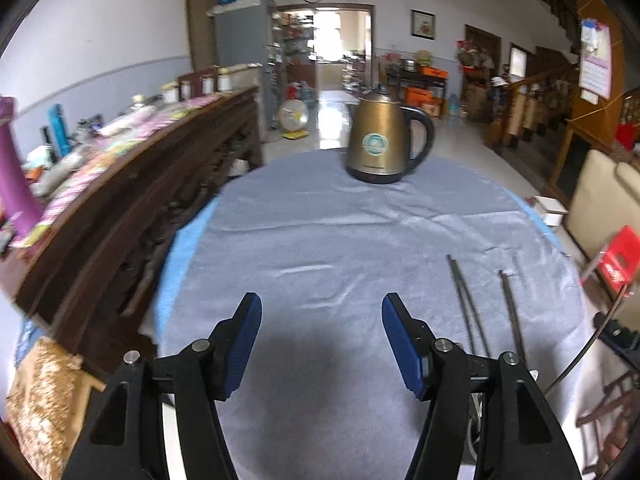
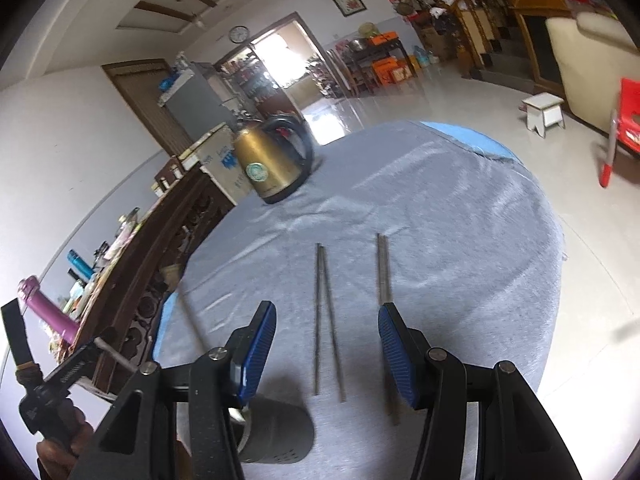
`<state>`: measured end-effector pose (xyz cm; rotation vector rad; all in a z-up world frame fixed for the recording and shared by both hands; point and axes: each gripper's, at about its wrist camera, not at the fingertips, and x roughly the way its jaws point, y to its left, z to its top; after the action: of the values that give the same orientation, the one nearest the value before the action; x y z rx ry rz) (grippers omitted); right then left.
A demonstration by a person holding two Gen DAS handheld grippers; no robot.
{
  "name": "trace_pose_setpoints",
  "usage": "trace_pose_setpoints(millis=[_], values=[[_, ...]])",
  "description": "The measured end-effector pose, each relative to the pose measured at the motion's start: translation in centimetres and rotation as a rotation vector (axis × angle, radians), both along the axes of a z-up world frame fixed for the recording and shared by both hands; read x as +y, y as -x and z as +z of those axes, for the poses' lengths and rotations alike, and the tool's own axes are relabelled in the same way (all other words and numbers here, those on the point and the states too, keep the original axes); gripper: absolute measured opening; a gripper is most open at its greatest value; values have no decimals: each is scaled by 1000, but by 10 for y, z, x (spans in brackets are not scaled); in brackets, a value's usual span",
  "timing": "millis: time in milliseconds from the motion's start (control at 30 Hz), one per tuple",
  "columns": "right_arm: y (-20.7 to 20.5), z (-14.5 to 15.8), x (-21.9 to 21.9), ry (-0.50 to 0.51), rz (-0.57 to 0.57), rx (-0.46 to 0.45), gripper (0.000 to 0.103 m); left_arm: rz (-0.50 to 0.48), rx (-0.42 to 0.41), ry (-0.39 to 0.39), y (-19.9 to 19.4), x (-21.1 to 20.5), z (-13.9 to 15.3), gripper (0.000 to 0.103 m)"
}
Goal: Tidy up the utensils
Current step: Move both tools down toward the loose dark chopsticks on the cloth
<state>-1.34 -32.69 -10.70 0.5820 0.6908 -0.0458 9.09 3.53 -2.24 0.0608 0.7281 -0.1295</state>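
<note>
two pairs of metal chopsticks lay on the grey cloth that covered the round tabletop. in the right wrist view the left pair of chopsticks fanned apart toward the camera, its far tips together, and sat between the two blue pads of the right hand-held gripper, below them and untouched. the right pair of chopsticks lay close together just beside the first, its near part passing behind the right pad. that hand-held gripper was spread, nothing pinched. a dark cylindrical utensil holder with small holes lay on its side on the cloth under the left pad, near the chopsticks' close ends.

in the left wrist view the left hand-held gripper was spread and empty over bare cloth, with both pairs, the left pair and the right pair, off to its right and apart from it. a gold kettle with a black handle stood upright at the far edge of the tabletop, well apart from the chopsticks. a dark carved wooden sideboard ran along the left, cluttered on top. a red chair and a small white stool stood on the floor to the right
</note>
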Motion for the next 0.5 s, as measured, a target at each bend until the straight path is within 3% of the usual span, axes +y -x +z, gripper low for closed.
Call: trace_pose_setpoints(millis=[100, 267, 400, 500], values=[[-9, -11, -12, -9, 6, 22, 43, -67, 33, 11, -31, -9, -7, 64], [-40, -32, -24, -31, 72, 64, 42, -152, 148, 80, -73, -27, -18, 64], [-92, -51, -21, -45, 206, 122, 42, -198, 165, 138, -78, -34, -19, 64], [-135, -66, -10, -16, 275, 172, 42, -203, 170, 137, -82, -34, -23, 64]])
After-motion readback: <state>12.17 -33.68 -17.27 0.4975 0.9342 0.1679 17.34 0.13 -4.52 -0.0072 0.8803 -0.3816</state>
